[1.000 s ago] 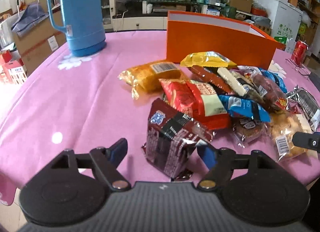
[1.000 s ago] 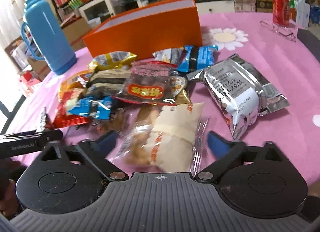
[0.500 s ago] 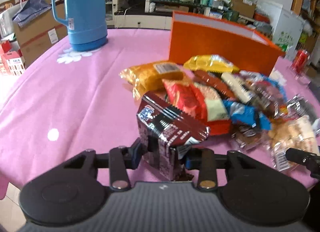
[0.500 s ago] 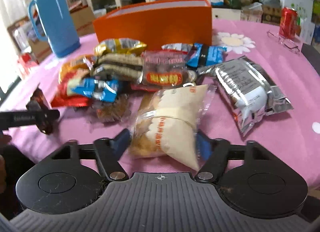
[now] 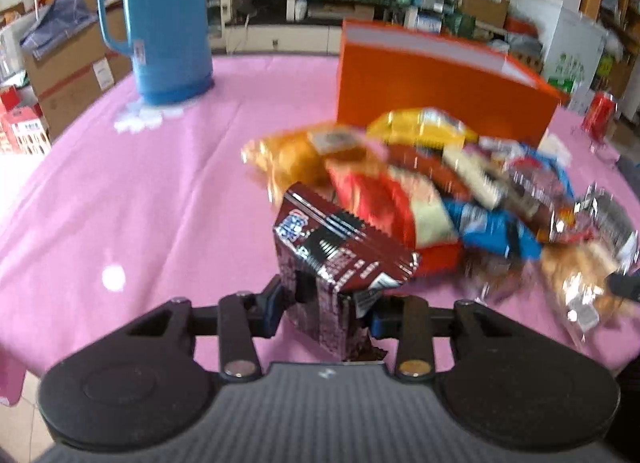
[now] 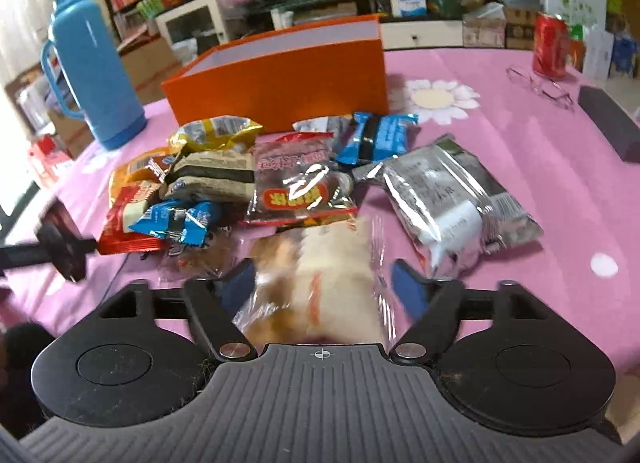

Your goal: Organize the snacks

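Left gripper (image 5: 326, 309): now pinching maroon pack (image 5: 340, 259), lifting it.
Right gripper (image 6: 320, 289): fingers closing around clear pack (image 6: 320, 283), not yet tight.
Box (image 6: 280, 75): far, awaiting both.

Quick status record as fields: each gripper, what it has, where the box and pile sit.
left gripper: shut on dark maroon snack pack
right gripper: fingers either side of clear-wrapped pastry pack, contact unclear
orange box: open, behind the pile
snack pile: loose on pink tablecloth
blue thermos: left of box
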The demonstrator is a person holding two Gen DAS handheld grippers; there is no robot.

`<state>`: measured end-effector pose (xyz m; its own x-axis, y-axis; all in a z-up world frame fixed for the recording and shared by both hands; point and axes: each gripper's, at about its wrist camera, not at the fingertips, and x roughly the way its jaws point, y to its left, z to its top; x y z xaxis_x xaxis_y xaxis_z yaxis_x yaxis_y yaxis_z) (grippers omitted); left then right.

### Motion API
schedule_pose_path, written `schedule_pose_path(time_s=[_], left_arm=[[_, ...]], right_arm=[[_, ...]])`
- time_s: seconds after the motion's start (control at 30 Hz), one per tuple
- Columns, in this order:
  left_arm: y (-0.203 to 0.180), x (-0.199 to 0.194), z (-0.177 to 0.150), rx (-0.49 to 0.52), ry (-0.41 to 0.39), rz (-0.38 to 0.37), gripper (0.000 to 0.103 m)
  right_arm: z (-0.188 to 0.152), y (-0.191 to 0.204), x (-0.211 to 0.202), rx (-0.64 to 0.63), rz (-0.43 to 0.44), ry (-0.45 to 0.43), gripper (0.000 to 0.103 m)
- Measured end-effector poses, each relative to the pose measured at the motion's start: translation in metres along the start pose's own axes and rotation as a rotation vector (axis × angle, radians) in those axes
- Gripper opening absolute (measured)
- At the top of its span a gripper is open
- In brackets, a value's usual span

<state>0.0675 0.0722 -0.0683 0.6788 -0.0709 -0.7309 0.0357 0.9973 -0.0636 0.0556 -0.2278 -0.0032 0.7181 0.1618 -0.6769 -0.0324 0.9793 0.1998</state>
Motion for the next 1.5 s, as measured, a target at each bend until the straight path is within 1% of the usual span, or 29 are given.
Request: schedule_pose_path(time_s=[0.03, 0.07, 0.13, 0.2, 0.27, 0.3, 0.33, 0.43, 0.5, 0.53, 0.6, 0.63, 0.7, 0.77, 0.83, 0.93, 1.07, 1.1, 1.13, 1.17, 1.2, 1.23, 1.27, 1.33, 1.4, 1.47, 1.5], left_arm=[[0.001, 0.004, -0.003, -0.003, 0.015, 0.006, 0.037], [0.001, 0.009, -0.005, -0.003, 0.026, 0.016, 0.038], [-0.002, 0.010, -0.006, 0.019, 0.007, 0.039, 0.038], [-0.003, 0.011, -0.005, 0.025, 0.002, 0.038, 0.038], [-0.003, 0.012, -0.004, 0.011, 0.002, 0.017, 0.040], [-0.003, 0.012, -0.004, 0.006, 0.004, 0.012, 0.041], [-0.004, 0.013, -0.005, 0.005, 0.005, 0.012, 0.041], [-0.006, 0.010, -0.005, 0.014, -0.001, 0.013, 0.041], [-0.005, 0.010, -0.004, 0.008, -0.001, 0.006, 0.043], [-0.005, 0.011, -0.003, 0.005, 0.000, 0.002, 0.043], [-0.007, 0.013, -0.001, 0.010, 0.005, 0.002, 0.046], [-0.008, 0.014, -0.001, 0.013, 0.007, 0.003, 0.047], [-0.009, 0.013, -0.001, 0.016, 0.004, -0.002, 0.060], [-0.011, 0.015, -0.002, 0.019, -0.001, -0.006, 0.061], [-0.013, 0.018, -0.003, 0.024, 0.006, -0.011, 0.061], [-0.017, 0.018, -0.004, 0.043, 0.004, 0.002, 0.062], [-0.015, 0.018, -0.004, 0.031, 0.003, -0.006, 0.063], [-0.015, 0.017, -0.004, 0.029, -0.001, -0.005, 0.061], [-0.015, 0.017, -0.004, 0.031, -0.004, -0.012, 0.057], [-0.014, 0.017, -0.004, 0.032, -0.004, -0.017, 0.049], [-0.012, 0.017, -0.004, 0.033, -0.005, -0.016, 0.048], [-0.011, 0.016, -0.004, 0.031, -0.008, -0.021, 0.046], [-0.009, 0.015, -0.003, 0.024, -0.012, -0.027, 0.041], [-0.003, 0.011, 0.000, -0.004, -0.017, -0.051, 0.039], [0.001, 0.008, 0.003, -0.020, -0.025, -0.063, 0.039], [0.001, 0.010, 0.004, -0.015, -0.018, -0.049, 0.038], [0.000, 0.012, 0.003, -0.005, -0.008, -0.039, 0.038]], right_arm=[[-0.001, -0.001, -0.003, -0.009, -0.002, -0.009, 0.084], [-0.002, -0.001, -0.007, -0.025, -0.009, -0.012, 0.085], [-0.004, -0.002, -0.015, -0.018, -0.022, 0.004, 0.085], [-0.011, -0.005, -0.026, 0.059, 0.025, 0.018, 0.085], [-0.019, -0.006, -0.034, 0.139, 0.118, 0.053, 0.085], [-0.021, -0.005, -0.034, 0.162, 0.150, 0.070, 0.085], [-0.021, -0.003, -0.031, 0.166, 0.161, 0.083, 0.085], [-0.014, -0.004, -0.008, 0.195, 0.153, 0.137, 0.085], [-0.008, -0.004, 0.007, 0.214, 0.177, 0.154, 0.085], [-0.002, -0.004, 0.016, 0.208, 0.171, 0.161, 0.085], [0.014, -0.002, 0.029, 0.169, 0.143, 0.125, 0.085], [0.022, 0.000, 0.034, 0.143, 0.114, 0.107, 0.085], [0.032, 0.004, 0.043, 0.096, 0.084, 0.115, 0.085], [0.026, 0.008, 0.043, 0.087, 0.068, 0.122, 0.089], [0.019, 0.011, 0.046, 0.106, 0.069, 0.127, 0.089], [0.022, 0.010, 0.057, 0.163, 0.034, 0.111, 0.090], [0.024, 0.007, 0.069, 0.206, -0.028, 0.064, 0.091], [0.023, 0.009, 0.070, 0.183, -0.039, 0.058, 0.088], [0.019, 0.014, 0.070, 0.128, -0.062, 0.047, 0.074], [0.014, 0.017, 0.067, 0.078, -0.078, 0.035, 0.069], [0.008, 0.019, 0.063, 0.032, -0.083, 0.021, 0.064], [0.002, 0.019, 0.059, 0.007, -0.091, 0.016, 0.055], [-0.001, 0.018, 0.054, -0.011, -0.094, 0.013, 0.052], [-0.001, 0.012, 0.046, -0.001, -0.070, 0.014, 0.042], [0.002, 0.007, 0.038, 0.014, -0.055, 0.006, 0.038], [0.005, 0.006, 0.039, 0.005, -0.052, 0.015, 0.038], [0.005, 0.005, 0.047, -0.005, -0.051, 0.054, 0.050]])
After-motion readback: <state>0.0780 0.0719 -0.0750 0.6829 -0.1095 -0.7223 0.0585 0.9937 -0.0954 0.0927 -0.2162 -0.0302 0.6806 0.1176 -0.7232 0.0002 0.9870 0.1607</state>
